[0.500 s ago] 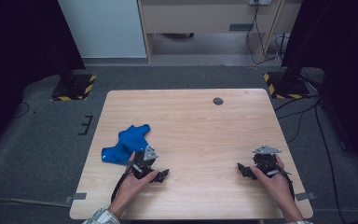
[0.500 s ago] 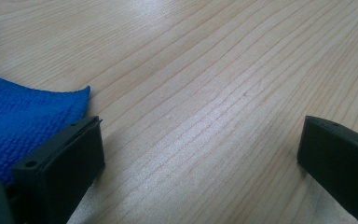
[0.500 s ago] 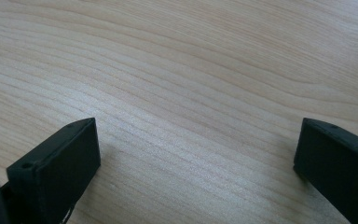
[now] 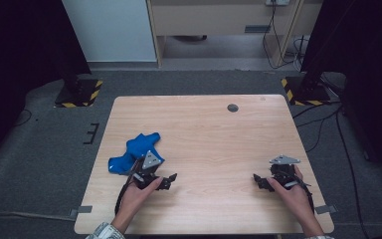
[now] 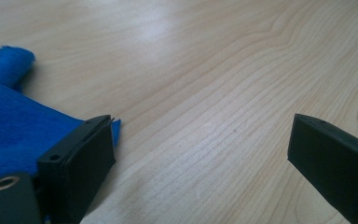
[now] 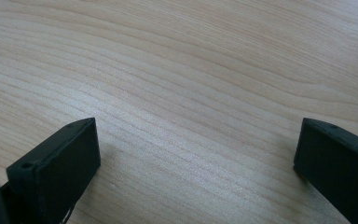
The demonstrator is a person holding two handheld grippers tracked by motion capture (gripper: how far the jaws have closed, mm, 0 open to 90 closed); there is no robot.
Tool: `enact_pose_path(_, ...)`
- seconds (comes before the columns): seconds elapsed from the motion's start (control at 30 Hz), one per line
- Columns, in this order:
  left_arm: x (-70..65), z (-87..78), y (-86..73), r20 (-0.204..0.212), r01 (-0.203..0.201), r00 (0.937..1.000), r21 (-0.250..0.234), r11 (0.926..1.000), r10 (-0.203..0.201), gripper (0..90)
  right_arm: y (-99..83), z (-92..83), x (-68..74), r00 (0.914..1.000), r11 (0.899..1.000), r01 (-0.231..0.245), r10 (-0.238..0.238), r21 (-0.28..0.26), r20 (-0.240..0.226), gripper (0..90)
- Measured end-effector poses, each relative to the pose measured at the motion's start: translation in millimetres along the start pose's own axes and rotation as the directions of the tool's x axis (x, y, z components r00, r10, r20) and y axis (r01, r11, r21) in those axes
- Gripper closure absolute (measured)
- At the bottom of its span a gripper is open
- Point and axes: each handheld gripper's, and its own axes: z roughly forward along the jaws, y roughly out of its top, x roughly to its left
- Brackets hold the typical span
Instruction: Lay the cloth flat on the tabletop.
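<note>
A crumpled blue cloth (image 4: 134, 149) lies on the left part of the wooden table (image 4: 209, 134). My left gripper (image 4: 163, 181) rests on the table just in front of and right of it, open, with bare wood between its jaws. In the left gripper view the blue cloth (image 5: 14, 126) lies behind and beside the left jaw, touching or nearly touching it. My right gripper (image 4: 261, 182) sits near the table's front right, open, over bare wood (image 6: 191, 107). Each gripper is held by a hand.
A small dark round spot (image 4: 233, 107) marks the table's far side. Black stands with yellow-striped bases (image 4: 79, 92) (image 4: 306, 89) stand on the floor at both far corners. Cables (image 4: 323, 129) trail on the floor to the right.
The two grippers and the cloth lie as they did half a second ago; no clear movement shows.
</note>
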Motion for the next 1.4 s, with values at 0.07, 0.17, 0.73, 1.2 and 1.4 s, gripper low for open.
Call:
enact_pose_path(0.07, 2.5, -5.7, 1.6, -0.008, 0.002, 1.0, -0.016, 0.9999, -0.002, 8.1, -0.1, 0.0, 0.3, 1.0, 1.0, -0.003, 0.003, 0.001, 0.0, 0.3)
enact_pose_path(0.17, 7.8, -13.7, 3.2, -0.006, 0.027, 0.9996, -0.035, 0.999, -0.027, 8.1, -0.1, -0.1, 0.3, 1.0, 1.0, -0.002, 0.002, 0.001, 0.0, 0.3)
enact_pose_path(0.73, 52.3, -56.8, 8.4, -0.115, 0.077, 0.9897, -0.079, 0.9939, -0.086, 8.6, -0.2, -0.3, 0.3, 1.0, 1.0, 0.0, 0.0, 0.002, -0.001, 0.3)
enact_pose_path(1.2, 93.5, -62.5, -12.7, -0.23, 0.157, 0.9587, -0.061, 0.9858, -0.167, 8.6, -0.2, -0.2, 0.4, 1.0, 1.0, 0.0, 0.0, 0.002, 0.001, 0.3)
enact_pose_path(1.4, 102.1, -42.8, -29.2, -0.237, 0.192, 0.9545, 0.024, 0.9812, -0.181, 8.6, -0.2, -0.2, 0.4, 1.0, 1.0, 0.0, 0.0, 0.002, 0.001, 0.3)
